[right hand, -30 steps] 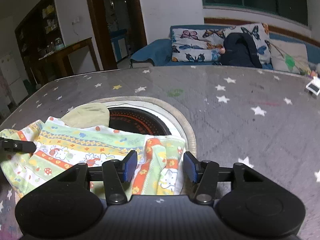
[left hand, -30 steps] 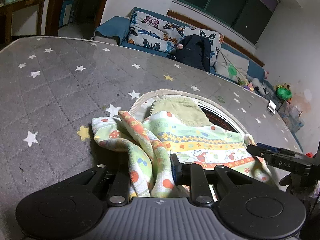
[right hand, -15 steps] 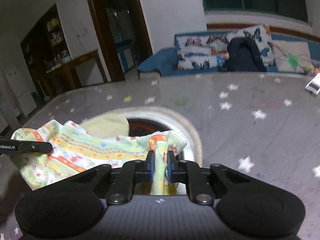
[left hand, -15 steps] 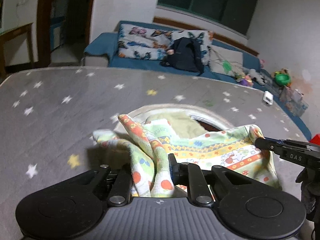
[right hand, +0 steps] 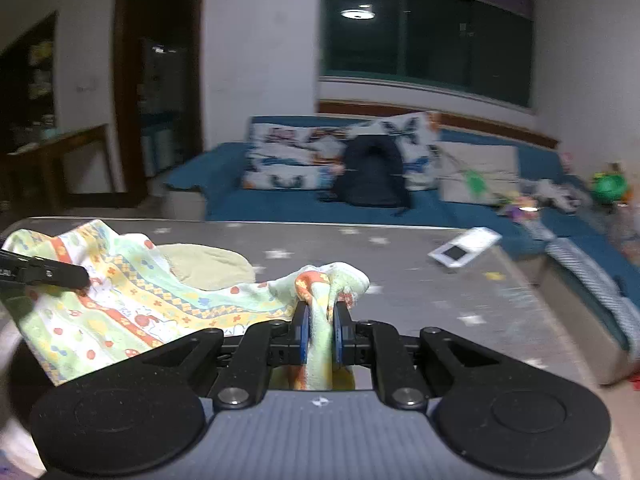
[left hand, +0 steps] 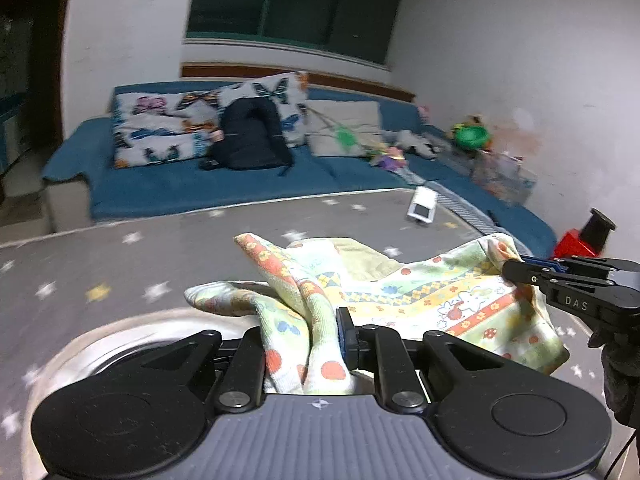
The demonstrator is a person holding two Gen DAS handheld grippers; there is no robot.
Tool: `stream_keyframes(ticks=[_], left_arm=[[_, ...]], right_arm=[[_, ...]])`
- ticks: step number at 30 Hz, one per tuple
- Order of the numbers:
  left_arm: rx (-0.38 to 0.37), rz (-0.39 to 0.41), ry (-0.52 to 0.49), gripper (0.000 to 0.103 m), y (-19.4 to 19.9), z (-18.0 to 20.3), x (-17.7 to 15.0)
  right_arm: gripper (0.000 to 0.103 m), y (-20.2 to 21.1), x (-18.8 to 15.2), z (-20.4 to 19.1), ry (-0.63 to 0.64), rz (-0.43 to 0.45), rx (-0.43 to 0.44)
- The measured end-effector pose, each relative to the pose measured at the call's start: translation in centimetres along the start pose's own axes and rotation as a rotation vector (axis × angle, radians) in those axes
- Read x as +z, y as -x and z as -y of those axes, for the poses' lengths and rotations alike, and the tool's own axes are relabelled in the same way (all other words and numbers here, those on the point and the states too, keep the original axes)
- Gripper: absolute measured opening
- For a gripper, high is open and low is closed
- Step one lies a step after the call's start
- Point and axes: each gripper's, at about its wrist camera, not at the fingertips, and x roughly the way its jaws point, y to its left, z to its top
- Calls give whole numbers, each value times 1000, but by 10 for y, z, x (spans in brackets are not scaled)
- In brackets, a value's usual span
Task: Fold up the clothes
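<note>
Open star-print tabletop point(right hand: 420, 292) ahead; only obstacle a small white box point(right hand: 464, 250) nr far-right edge.

A home living room at night, by the look of it. A long blue sofa point(right hand: 312, 204) runs along the far wall and round the corner, with butterfly-print cushions point(left hand: 168, 128) and a dark backpack point(right hand: 372, 176) on it. Toys point(left hand: 472, 136) lie heaped at the sofa's far end, though blur hides what each is. A dark window point(right hand: 424, 56) reflects a ceiling lamp, and a wooden side table point(right hand: 52, 152) stands by a doorway. In front is a grey star-patterned table point(left hand: 120, 264)
</note>
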Motion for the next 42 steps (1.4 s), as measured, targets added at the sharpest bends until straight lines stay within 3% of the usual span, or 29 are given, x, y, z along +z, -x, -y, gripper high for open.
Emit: stream_keyframes(ticks=[5, 11, 14, 17, 18, 23, 28, 33, 36, 42], left_arm=[[-21, -39, -46, 19, -46, 31, 5], [-16, -140, -61, 29, -85, 41, -13], [21, -144, -80, 36, -89, 37, -19], [49, -151, -67, 52, -84, 25, -18], [70, -139, -72, 58, -79, 22, -19], [117, -92, -78, 71, -46, 6, -23], [182, -62, -68, 76, -3, -14, -37], [274, -45, -21, 88, 41, -42, -68], [335, -37, 9, 91, 70, -60, -88], [479, -9, 52, 95, 118, -92, -132]], right_arm=[[11, -3, -4, 41, -42, -21, -116], [11, -15, -33, 68, -56, -107, -182], [11, -24, -47, 71, -56, -148, -204], [14, -29, -55, 74, -66, -179, -209], [15, -28, -55, 74, -65, -178, -210], [21, -14, -53, 69, -48, -151, -202], [39, 11, -47, 46, -9, -97, -94], [43, 28, -57, -4, 31, -97, 78], [49, 34, -67, -42, 61, -115, 197], [50, 28, -87, -109, 149, -173, 362]])
